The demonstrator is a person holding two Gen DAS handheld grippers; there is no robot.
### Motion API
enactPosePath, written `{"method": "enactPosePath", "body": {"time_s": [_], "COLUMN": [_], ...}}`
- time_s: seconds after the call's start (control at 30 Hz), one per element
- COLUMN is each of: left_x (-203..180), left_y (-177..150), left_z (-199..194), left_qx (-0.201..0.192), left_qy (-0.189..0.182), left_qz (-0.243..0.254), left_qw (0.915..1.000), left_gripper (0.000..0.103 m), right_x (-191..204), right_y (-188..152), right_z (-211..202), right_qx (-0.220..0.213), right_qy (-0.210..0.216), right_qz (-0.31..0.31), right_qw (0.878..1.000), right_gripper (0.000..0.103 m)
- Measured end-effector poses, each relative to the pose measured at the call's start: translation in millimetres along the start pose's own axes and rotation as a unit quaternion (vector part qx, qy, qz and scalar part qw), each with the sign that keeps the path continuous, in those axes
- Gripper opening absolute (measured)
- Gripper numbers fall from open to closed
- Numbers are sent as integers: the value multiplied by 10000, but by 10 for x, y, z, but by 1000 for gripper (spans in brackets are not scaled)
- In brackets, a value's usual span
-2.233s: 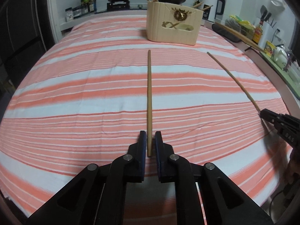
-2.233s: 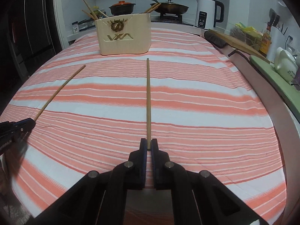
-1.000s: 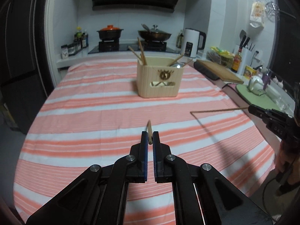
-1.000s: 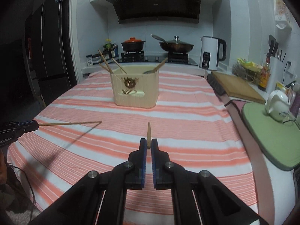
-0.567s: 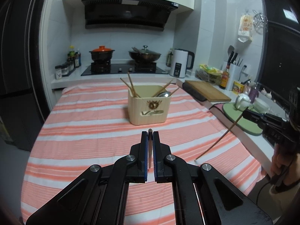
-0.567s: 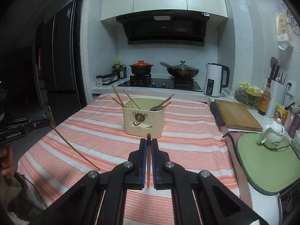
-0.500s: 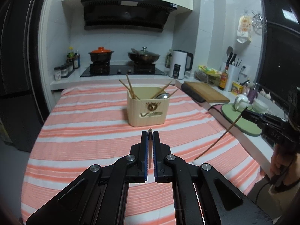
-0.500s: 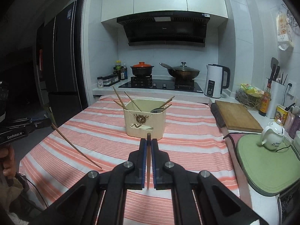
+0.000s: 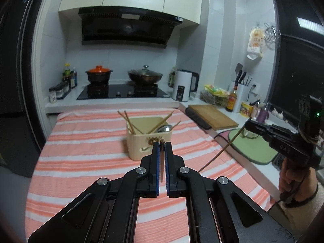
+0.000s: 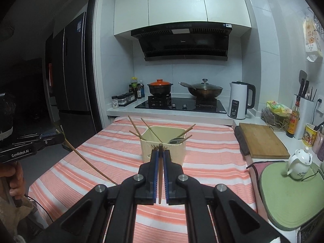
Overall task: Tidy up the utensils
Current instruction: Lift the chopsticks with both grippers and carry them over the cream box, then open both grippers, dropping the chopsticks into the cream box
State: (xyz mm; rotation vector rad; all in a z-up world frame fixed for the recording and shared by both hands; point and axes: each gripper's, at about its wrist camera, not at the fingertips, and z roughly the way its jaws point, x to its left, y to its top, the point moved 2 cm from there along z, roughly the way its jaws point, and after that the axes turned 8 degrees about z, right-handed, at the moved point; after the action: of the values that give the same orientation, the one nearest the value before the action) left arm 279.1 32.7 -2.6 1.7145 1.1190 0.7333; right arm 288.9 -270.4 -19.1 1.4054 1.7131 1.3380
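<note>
Kitchen shot, striped tablecloth (image 9: pixel 85 141) up front and the stove (image 10: pixel 180 103) behind it.

Both grippers are up in the air above the cloth, each clamped tight on 1 chopstick. Left gripper (image 9: pixel 161 148) pinches its chopstick (image 9: pixel 161 162) between the blue pads, and from the right wrist view that same stick hangs down at a slant toward the cloth. Right gripper (image 10: pixel 160 158) does the same with its chopstick (image 10: pixel 160 174). Beige utensil holder (image 10: pixel 162 151) sits mid-table just past the fingertips — already has a few chopsticks and a spoon (image 9: pixel 165 129) leaning inside.
</note>
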Motion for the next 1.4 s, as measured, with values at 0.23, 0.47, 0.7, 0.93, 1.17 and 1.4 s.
{"method": "enactPosePath", "body": {"time_s": [0.23, 0.47, 0.7, 0.93, 1.17, 1.4], "left_x": [85, 286, 547, 687, 745, 643], "left_y": [790, 1163, 987, 643, 408, 496], "left_z": [180, 851, 1674, 2246, 2350, 1565], "left_qx": [-593, -586, 123, 817, 1110, 404], "left_qy": [166, 427, 415, 435, 403, 959], "left_qz": [121, 23, -224, -352, -412, -68], "left_qw": [9980, 9974, 9988, 9951, 9921, 9945], "left_gripper": [2, 2, 2, 3, 39, 101], "right_x": [19, -2, -135, -312, -422, -376], "right_y": [696, 1220, 1227, 918, 633, 964], "right_z": [262, 774, 1609, 2496, 2910, 2174], "right_qx": [-460, -966, -669, 412, 1273, 527], "right_qy": [49, 181, 321, 346, 372, 318], "right_qz": [-124, 15, 324, 700, 861, 461], "right_qw": [9989, 9952, 9967, 9961, 9874, 9970], "right_gripper": [5, 5, 5, 5, 7, 73]}}
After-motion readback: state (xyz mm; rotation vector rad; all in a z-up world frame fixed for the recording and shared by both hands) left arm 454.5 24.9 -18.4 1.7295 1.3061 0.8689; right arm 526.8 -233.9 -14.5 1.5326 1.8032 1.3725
